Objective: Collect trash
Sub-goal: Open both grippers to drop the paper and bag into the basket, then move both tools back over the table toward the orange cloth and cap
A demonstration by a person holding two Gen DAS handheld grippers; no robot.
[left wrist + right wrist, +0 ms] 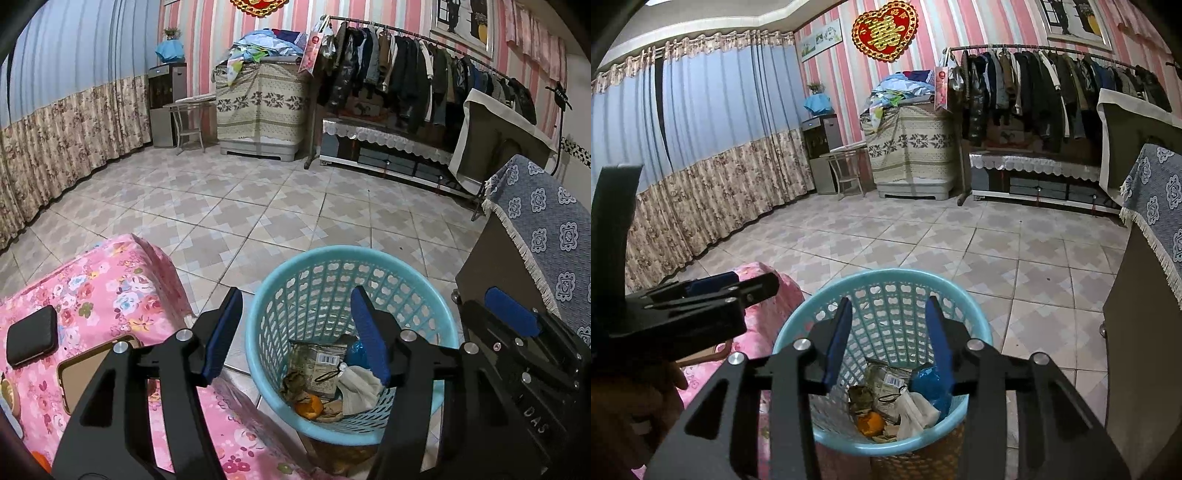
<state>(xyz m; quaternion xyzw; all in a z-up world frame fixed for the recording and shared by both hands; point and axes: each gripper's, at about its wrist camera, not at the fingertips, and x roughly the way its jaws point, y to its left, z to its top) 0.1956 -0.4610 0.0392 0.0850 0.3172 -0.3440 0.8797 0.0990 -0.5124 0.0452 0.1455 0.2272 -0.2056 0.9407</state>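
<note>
Trash fills the bottom of a turquoise basket point(273, 295) that stands on the tiled floor point(258, 206), just beside a surface draped in pink floral cloth point(122, 291). In the basket lie an orange peel point(309, 405), a crumpled white tissue point(360, 386), a barcoded packet point(317, 363) and a blue wrapper point(355, 350).

In the left wrist view the left tongs point(296, 334) hang spread over the basket's mouth, nothing between the blue pads; one finger lies at 9 o'clock of the basket rim, the other over its interior. At 3 o'clock of that view the right tongs point(513, 317) show side-on. In the right wrist view the right tongs point(889, 339) are also parted above the basket, empty, with the trash directly below the gap. The left tongs point(713, 286) enter that view at 9 o'clock, over the pink cloth.

On the cloth, at 8 o'clock in the left view, rest a black case point(31, 339) and a phone point(88, 373). A cabinet with a blue patterned cover point(543, 229) stands at 3 o'clock of the basket. A clothes rack point(424, 70) lines the far wall at 1 o'clock.
</note>
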